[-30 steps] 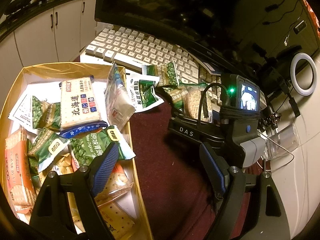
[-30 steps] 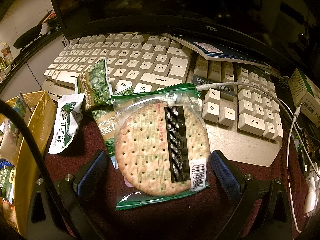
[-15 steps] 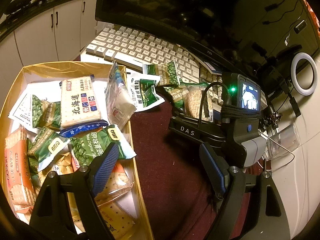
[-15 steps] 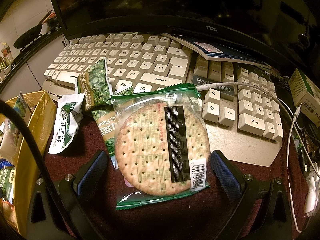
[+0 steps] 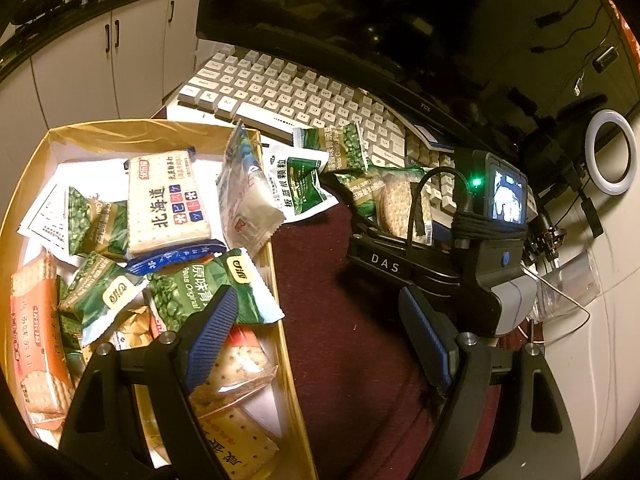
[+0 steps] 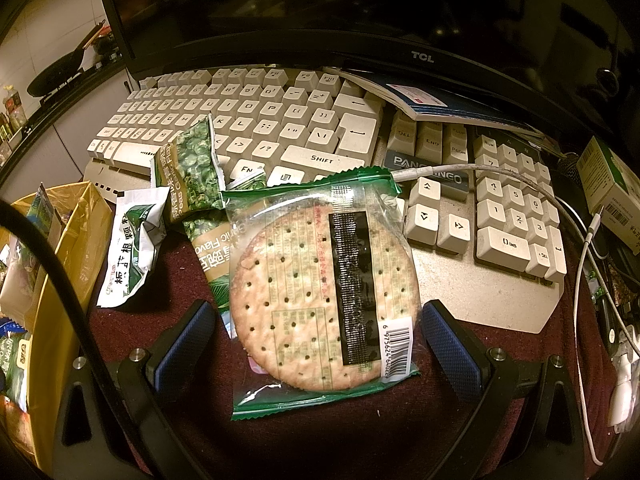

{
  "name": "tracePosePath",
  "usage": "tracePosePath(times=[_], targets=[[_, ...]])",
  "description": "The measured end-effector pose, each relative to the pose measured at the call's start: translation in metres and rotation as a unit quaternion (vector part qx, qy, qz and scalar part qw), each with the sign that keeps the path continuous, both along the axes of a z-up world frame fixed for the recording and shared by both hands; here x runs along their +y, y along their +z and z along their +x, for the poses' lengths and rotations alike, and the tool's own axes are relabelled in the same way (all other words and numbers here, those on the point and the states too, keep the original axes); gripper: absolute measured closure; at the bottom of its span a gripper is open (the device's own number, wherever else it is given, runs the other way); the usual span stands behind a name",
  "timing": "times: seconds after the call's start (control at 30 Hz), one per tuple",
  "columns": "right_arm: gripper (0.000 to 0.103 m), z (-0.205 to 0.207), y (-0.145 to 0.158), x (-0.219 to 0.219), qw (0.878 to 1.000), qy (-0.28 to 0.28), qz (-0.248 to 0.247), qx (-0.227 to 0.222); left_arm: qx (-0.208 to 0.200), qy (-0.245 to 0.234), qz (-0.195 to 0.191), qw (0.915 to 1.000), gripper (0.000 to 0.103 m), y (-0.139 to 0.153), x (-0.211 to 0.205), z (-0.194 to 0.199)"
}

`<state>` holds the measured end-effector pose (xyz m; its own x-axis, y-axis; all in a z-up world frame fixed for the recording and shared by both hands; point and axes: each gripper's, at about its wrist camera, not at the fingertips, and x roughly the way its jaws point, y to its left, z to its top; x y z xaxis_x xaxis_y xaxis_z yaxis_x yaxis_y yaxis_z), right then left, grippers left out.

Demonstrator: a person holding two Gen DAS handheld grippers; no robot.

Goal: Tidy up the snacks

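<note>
**Two grippers poised as snack sorting nears its last packets**

Spread wide and empty, the right gripper [image 6: 316, 344] straddles a round cracker pack [image 6: 320, 292] on the maroon cloth [image 6: 320, 436], pads clear of its sides, apparently lined up for a pick. The left gripper [image 5: 320, 340], also apart and holding nothing, hangs over the box [image 5: 286, 360] rim. Pea packets [image 6: 192, 168] and a white sachet [image 6: 134, 252] lie loose against the keyboard [image 6: 280, 120], likely awaiting the box.

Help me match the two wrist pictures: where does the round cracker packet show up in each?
Left wrist view: round cracker packet sits right of centre, partly hidden behind the right gripper's body.
Right wrist view: it fills the centre, between the open fingers.
Shared landmark: the white keyboard behind it.
</note>
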<state>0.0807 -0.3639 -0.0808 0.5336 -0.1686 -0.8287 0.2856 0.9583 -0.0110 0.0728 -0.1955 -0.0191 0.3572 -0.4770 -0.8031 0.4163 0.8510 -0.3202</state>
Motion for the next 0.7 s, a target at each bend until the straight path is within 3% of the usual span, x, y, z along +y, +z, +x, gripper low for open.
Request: tracePosePath(times=[0.37, 0.7], targets=[[0.000, -0.0010, 0.0007, -0.0005, 1.000, 0.000, 0.000, 0.000, 0.001, -0.001, -0.011, 0.9999, 0.020, 0.0014, 0.0013, 0.0001], [0.000, 0.0015, -0.0002, 0.0047, 1.000, -0.005, -0.002, 0.001, -0.051, 0.020, 0.022, 0.9982, 0.020, 0.0100, 0.0053, -0.0035]])
